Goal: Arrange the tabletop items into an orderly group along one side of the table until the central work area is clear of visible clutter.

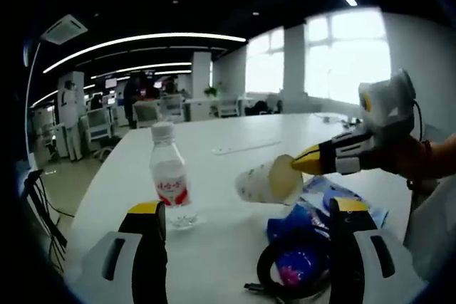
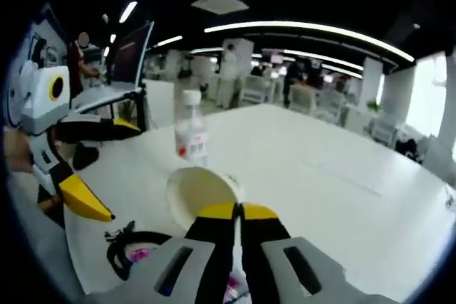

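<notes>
Carrying: right claw (image 2: 239, 211) closed on rim of white paper cup (image 1: 267, 180), lifted above white table (image 1: 235, 133) for regrouping | left claw (image 1: 246, 218) wide open, empty | clear plastic water bottle (image 1: 169, 179) upright nearby | blue wrapper (image 1: 306, 236) beneath cup.

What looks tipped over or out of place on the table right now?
The paper cup is on its side, mouth toward the right gripper view, because the right gripper holds it by the rim above the white table. The water bottle stands upright. A crumpled blue bag and a black cable lie loose beside it.
</notes>
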{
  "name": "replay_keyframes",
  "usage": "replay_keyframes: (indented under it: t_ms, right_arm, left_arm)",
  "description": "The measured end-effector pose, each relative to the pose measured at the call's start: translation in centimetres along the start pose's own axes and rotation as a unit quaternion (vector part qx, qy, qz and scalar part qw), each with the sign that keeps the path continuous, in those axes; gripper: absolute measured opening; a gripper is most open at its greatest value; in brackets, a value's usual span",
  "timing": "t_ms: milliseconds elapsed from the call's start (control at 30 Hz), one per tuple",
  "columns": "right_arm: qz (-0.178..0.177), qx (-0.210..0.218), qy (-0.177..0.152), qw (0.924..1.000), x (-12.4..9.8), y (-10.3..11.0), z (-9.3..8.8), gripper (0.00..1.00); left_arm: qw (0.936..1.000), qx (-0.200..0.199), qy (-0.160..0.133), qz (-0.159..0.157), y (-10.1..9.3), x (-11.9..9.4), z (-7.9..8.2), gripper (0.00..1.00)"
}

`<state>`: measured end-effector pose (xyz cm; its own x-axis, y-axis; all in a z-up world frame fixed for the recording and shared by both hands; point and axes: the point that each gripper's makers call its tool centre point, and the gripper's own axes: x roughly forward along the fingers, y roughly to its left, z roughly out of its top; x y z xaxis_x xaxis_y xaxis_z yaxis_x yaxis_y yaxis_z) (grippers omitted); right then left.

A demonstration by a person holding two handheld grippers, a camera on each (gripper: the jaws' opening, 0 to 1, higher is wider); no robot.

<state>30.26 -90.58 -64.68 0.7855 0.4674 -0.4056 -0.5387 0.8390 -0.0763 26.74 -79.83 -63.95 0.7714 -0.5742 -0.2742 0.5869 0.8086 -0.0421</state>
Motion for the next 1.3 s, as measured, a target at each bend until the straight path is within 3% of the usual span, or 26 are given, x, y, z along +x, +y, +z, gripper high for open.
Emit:
replay_keyframes:
  t_ms: [133,200,533,733,900,1100,1300]
  right_arm:
    - [0.006,0.016,0.007,0.9998,-0.9,0.0,0.5,0.0]
    - [0.034,0.023,0.015,0.9991,-1.1,0.8,0.7,0.0]
    - [0.07,0.055,0.039,0.9952,-3.2,1.6,1.5,0.0]
    - [0.095,0.06,0.061,0.9918,-4.3,2.5,1.3,0.0]
    - [0.11,0.037,0.074,0.9905,-5.1,3.3,1.0,0.0]
    - [0.156,0.062,0.085,0.9821,-6.0,5.2,0.9,0.0]
    - [0.189,0.087,0.096,0.9734,-7.1,6.5,1.4,0.0]
  left_arm:
    - [0.9999,0.012,0.001,-0.007,-0.5,-0.2,0.0,0.9]
    - [0.9998,0.019,0.003,-0.01,-0.8,-0.3,-0.1,0.89]
    - [0.9976,0.057,0.022,-0.033,-1.9,-0.6,-0.4,0.86]
    - [0.996,0.074,0.026,-0.043,-2.5,-0.8,-0.5,0.85]
    - [0.9937,0.093,0.033,-0.052,-3.0,-1.0,-0.6,0.82]
    - [0.9889,0.128,0.032,-0.067,-4.0,-1.2,-0.3,0.79]
    - [0.9874,0.137,0.032,-0.073,-4.3,-1.3,-0.1,0.76]
